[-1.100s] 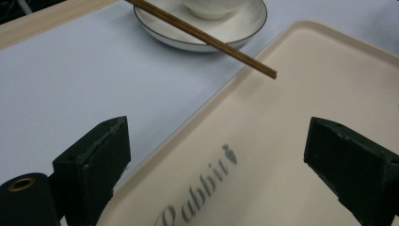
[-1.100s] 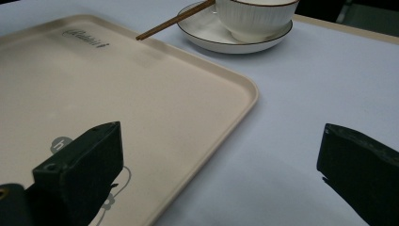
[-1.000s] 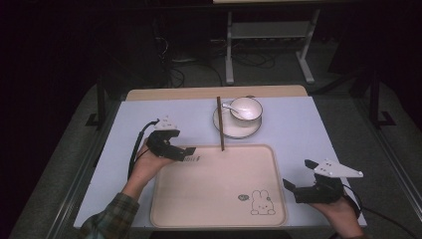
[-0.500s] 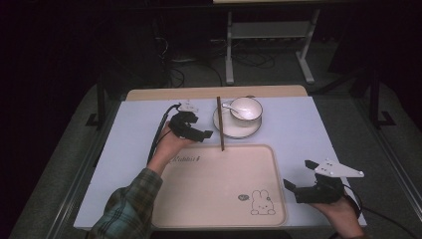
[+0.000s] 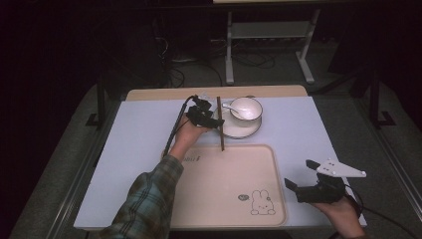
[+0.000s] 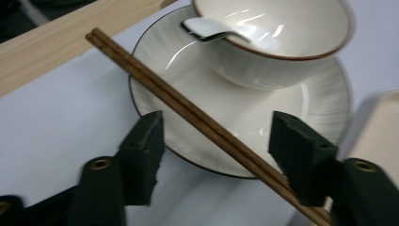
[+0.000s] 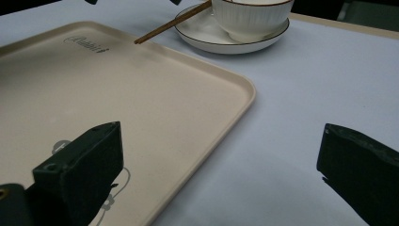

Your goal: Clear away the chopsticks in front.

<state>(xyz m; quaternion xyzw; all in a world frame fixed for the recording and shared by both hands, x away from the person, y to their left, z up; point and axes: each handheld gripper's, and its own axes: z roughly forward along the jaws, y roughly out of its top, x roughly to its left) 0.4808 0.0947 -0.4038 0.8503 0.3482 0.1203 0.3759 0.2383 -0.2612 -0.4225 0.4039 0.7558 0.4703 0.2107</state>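
A pair of brown chopsticks (image 5: pixel 220 124) lies with its far part on the left rim of a white saucer (image 5: pixel 241 130) and its near tip over the tray's far edge. A white bowl (image 5: pixel 246 108) with a white spoon (image 5: pixel 230 106) in it stands on the saucer. My left gripper (image 5: pixel 214 121) sits at the chopsticks. In the left gripper view the chopsticks (image 6: pixel 188 109) cross slantwise between the jaws of that gripper (image 6: pixel 216 127), which have just been closing; a gap remains at the left pad. My right gripper (image 5: pixel 300 174) rests open at the near right, holding nothing.
A large beige tray (image 5: pixel 224 199) with a rabbit drawing lies bare in front of me on the pale blue table cover. A wooden strip (image 6: pixel 56 42) edges the table's far side. A cable trails from the left gripper towards me.
My left hand has moved right and away from me, from the tray's left corner to the chopsticks by the saucer, and its jaws stand narrower. The right gripper has stayed put.
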